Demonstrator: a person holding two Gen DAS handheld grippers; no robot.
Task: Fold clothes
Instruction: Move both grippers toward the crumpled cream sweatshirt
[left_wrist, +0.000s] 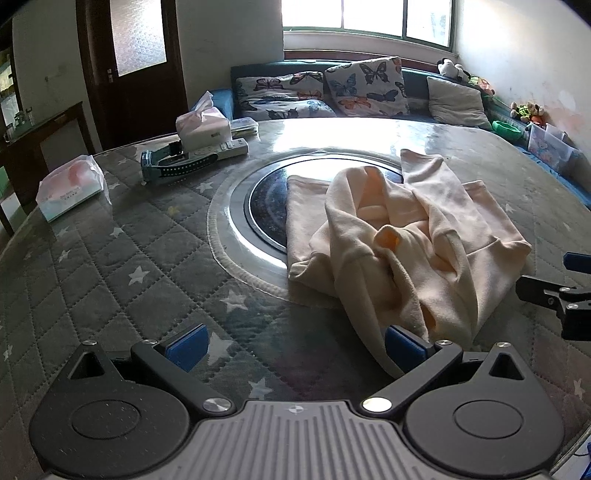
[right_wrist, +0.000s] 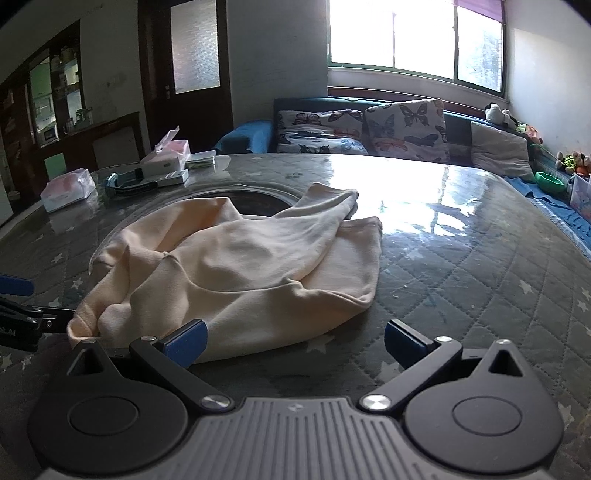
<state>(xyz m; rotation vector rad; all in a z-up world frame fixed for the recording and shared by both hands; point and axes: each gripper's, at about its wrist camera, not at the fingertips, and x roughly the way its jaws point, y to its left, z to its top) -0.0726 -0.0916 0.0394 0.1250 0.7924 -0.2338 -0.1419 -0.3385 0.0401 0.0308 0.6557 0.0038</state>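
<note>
A cream sweatshirt (left_wrist: 399, 236) lies crumpled on the round quilted table (left_wrist: 129, 266), partly over the dark centre disc (left_wrist: 266, 206). It also shows in the right wrist view (right_wrist: 236, 266), with a sleeve folded across its body. My left gripper (left_wrist: 295, 343) is open and empty, its right pad (left_wrist: 400, 341) touching the garment's near edge. My right gripper (right_wrist: 295, 339) is open and empty, its left pad (right_wrist: 186, 339) at the garment's near hem. The right gripper also shows at the right edge of the left wrist view (left_wrist: 565, 284).
Tissue packs (left_wrist: 70, 188), a tissue box (left_wrist: 203, 127), a remote and a blue strap (left_wrist: 173, 162) lie at the table's far left. A sofa with butterfly cushions (left_wrist: 365, 86) and toys stands behind the table under the window.
</note>
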